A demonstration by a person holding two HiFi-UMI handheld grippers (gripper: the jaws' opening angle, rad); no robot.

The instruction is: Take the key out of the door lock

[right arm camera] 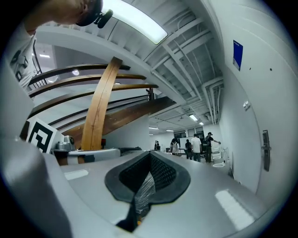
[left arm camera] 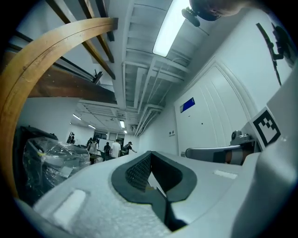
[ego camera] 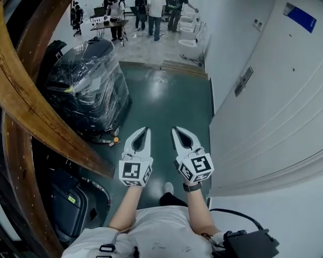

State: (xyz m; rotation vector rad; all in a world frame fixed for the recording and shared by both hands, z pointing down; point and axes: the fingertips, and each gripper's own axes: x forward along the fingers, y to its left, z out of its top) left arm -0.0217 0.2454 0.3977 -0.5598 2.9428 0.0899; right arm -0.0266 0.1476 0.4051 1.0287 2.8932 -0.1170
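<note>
My left gripper (ego camera: pixel 147 129) and right gripper (ego camera: pixel 175 129) are held side by side at waist height over the green floor, both pointing down the corridor. Both are shut with nothing between the jaws, as the left gripper view (left arm camera: pixel 150 154) and the right gripper view (right arm camera: pixel 150 154) also show. A white door (ego camera: pixel 272 101) runs along the right wall, and its dark handle plate (ego camera: pixel 244 80) lies ahead of the right gripper. The same handle plate (right arm camera: pixel 266 149) shows far off in the right gripper view. No key can be made out in any view.
A machine wrapped in clear plastic (ego camera: pixel 91 85) stands at the left of the corridor beside a curved wooden beam (ego camera: pixel 30 111). Several people (ego camera: pixel 151 15) stand round a table at the far end, near white fixtures (ego camera: pixel 192 45). A black case (ego camera: pixel 250 244) hangs at my right hip.
</note>
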